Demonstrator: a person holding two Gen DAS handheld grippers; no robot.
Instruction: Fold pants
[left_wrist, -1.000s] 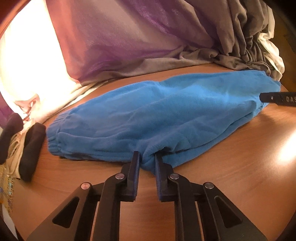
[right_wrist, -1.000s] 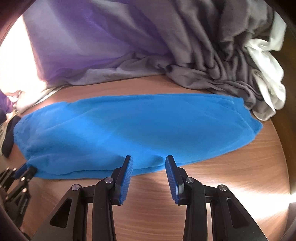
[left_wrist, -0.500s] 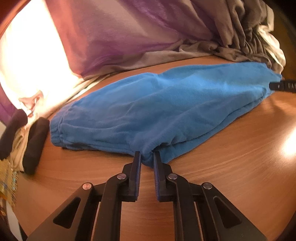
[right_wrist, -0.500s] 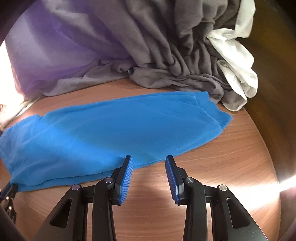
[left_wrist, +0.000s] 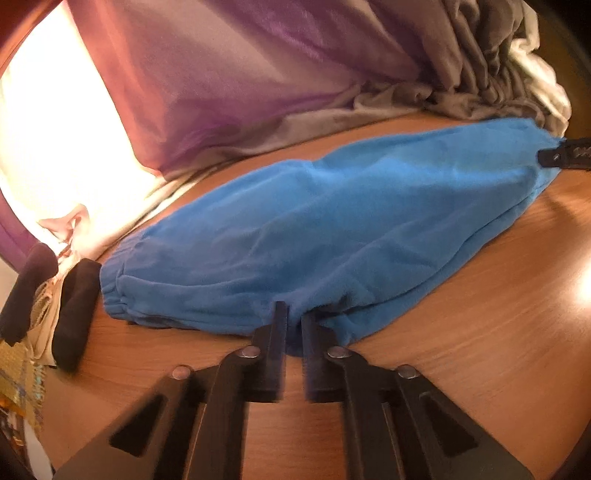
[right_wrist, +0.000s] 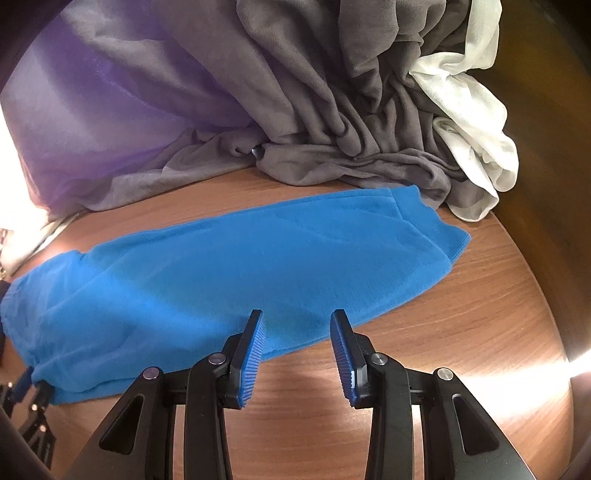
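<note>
**Left claw pinches pants; right claw open**

Left wrist view: the left claw (left_wrist: 294, 325) is closed on the near edge of the blue pants (left_wrist: 332, 236), which lie along the tabletop (left_wrist: 480, 332), waistband left.

Right wrist view: the right claw (right_wrist: 298, 330) gapes wide, holding nothing, at the pants' (right_wrist: 229, 273) near edge. Grey cloth (right_wrist: 332, 110) is heaped behind.

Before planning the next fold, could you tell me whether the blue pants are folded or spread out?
Folded lengthwise: the blue pants lie flat on the table as one long strip, both cuffs stacked at one end.
</note>
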